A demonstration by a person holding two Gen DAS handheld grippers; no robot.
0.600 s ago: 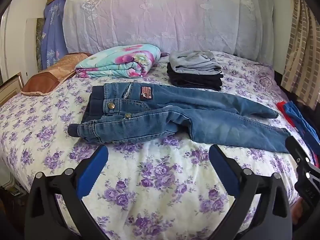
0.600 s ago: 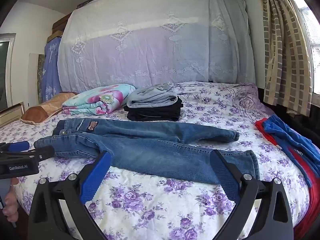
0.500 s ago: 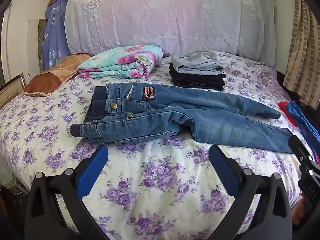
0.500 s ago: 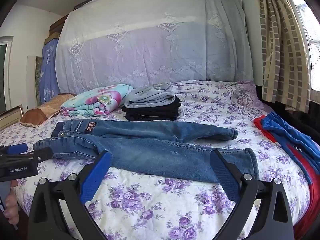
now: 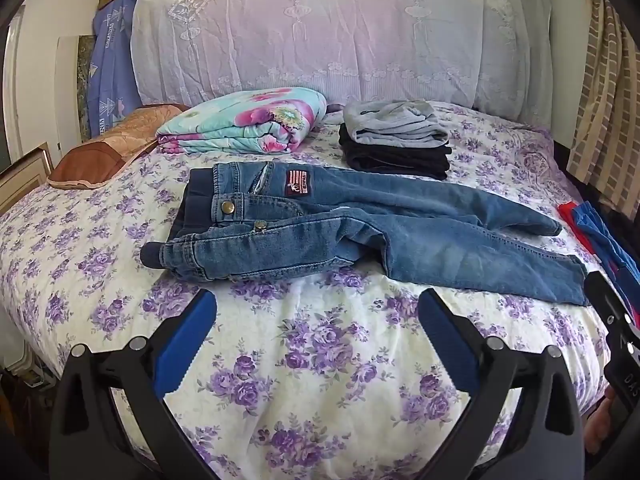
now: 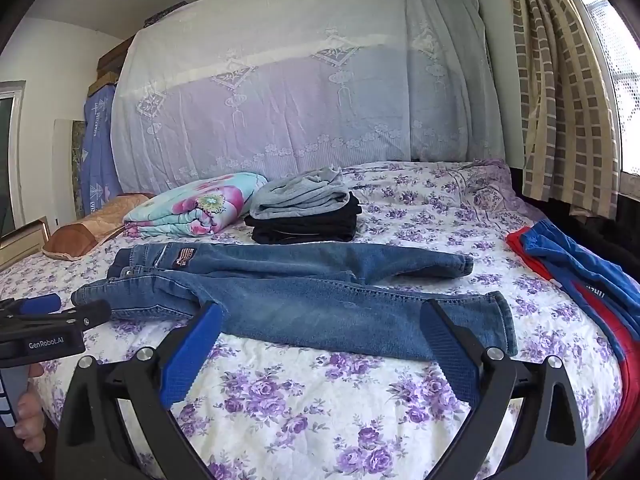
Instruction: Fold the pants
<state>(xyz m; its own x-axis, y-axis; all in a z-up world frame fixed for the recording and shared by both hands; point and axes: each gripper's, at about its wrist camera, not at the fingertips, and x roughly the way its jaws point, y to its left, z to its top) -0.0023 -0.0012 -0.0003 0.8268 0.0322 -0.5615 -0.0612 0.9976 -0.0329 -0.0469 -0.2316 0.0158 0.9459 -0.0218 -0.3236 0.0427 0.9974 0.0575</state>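
Note:
A pair of blue jeans (image 5: 360, 232) lies flat on the floral bed, waist at the left, legs running right; it also shows in the right wrist view (image 6: 320, 292). The near leg lies in front of the far leg. My left gripper (image 5: 316, 312) is open and empty, hovering short of the waist end. My right gripper (image 6: 320, 320) is open and empty, hovering over the near leg close to its hem. Each gripper shows at the edge of the other's view.
A stack of folded dark and grey clothes (image 5: 394, 140) and a folded floral blanket (image 5: 248, 120) lie behind the jeans. A brown pillow (image 5: 108, 144) is at the back left. Red and blue garments (image 6: 580, 272) lie at the bed's right edge. Curtains hang at the right.
Both grippers have pulled back and tilted slightly; the jeans sit a little lower and further in both views. Nothing was taken hold of.

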